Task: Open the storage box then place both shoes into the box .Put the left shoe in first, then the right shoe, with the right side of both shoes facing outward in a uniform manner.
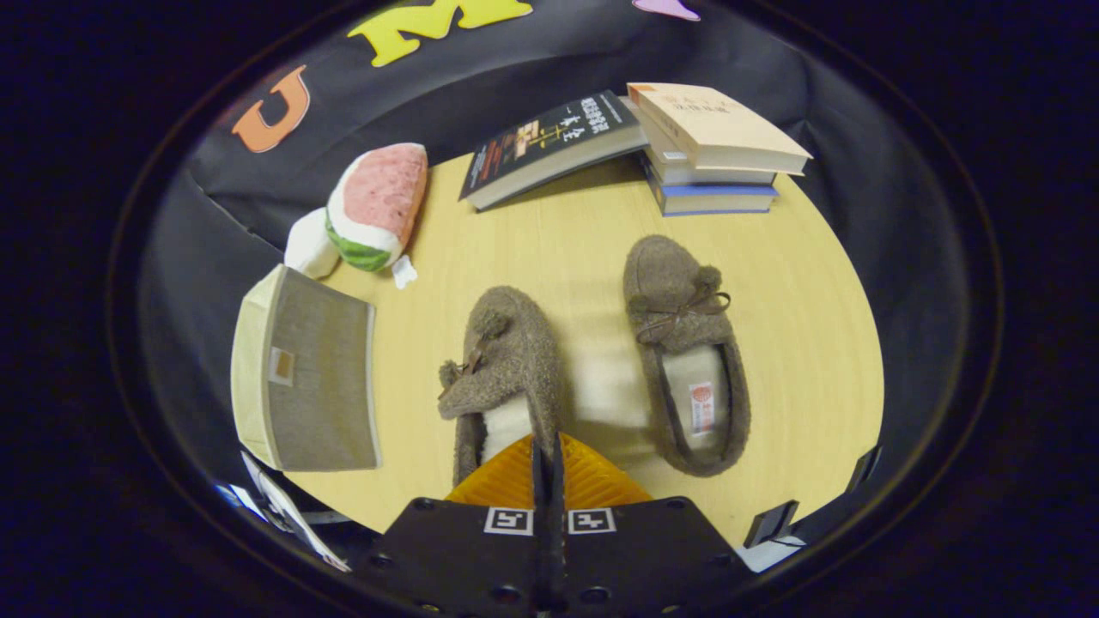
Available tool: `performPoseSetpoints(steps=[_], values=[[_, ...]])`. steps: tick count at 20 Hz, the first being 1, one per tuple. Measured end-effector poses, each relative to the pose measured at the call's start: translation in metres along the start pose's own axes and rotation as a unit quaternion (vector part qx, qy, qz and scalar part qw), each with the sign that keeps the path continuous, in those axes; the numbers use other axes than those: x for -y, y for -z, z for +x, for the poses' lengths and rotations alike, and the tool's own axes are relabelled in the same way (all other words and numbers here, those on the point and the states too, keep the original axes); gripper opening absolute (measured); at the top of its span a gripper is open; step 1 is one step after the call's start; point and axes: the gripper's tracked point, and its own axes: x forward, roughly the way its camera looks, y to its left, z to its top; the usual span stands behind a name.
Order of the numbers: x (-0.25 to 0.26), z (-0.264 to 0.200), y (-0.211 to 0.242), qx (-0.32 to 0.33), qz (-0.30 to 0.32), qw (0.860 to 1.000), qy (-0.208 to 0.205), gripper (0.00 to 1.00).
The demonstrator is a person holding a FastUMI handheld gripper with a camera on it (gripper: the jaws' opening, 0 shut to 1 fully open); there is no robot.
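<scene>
Fingers [547, 463] pressed flat together here, nothing caught between them, and they hang right over the heel end of the nearer slipper [502, 369], so the gripper [547, 446] is closed and empty. That slipper leans over on its side, bow and pompom turned toward the storage box [305, 373], and its heel is covered by the fingers, so whether they touch it I cannot tell. The other slipper [687, 352] sits flat on its sole to the right, well apart, opening up, toe toward the stack of books [713, 146]. Which one is the left shoe? Hard to call from this angle; the tipped one hides its sole and much of its outline. Now the box: it rests at the table [798, 326] edge, left of the nearer slipper, and it looks closed, lid on, a small tab on the face turned to us. My read is that opening it has to come first, and the shoes are parked side by side in easy reach for what follows. A watermelon plush [373, 206] lies beyond the box, and an open-looking dark book [554, 142] leans against the stack. The box's near corner runs past the table edge over some papers [283, 511], too distorted to make out.
</scene>
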Motion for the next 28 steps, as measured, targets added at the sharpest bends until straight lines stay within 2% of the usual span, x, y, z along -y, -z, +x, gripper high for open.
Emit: performPoseSetpoints(steps=[8, 14, 19, 23, 28], values=[[-0.088, -0.083, -0.021, 0.054, -0.011, 0.997, -0.053, 0.0], [-0.181, -0.104, -0.024, 0.076, -0.022, 0.993, -0.084, 0.0], [-0.264, -0.073, -0.011, 0.064, -0.048, 0.992, -0.094, 0.0], [-0.319, -0.027, 0.016, 0.017, -0.024, 0.994, -0.104, 0.0], [-0.343, 0.041, 0.031, -0.011, 0.003, 0.999, -0.051, 0.0]])
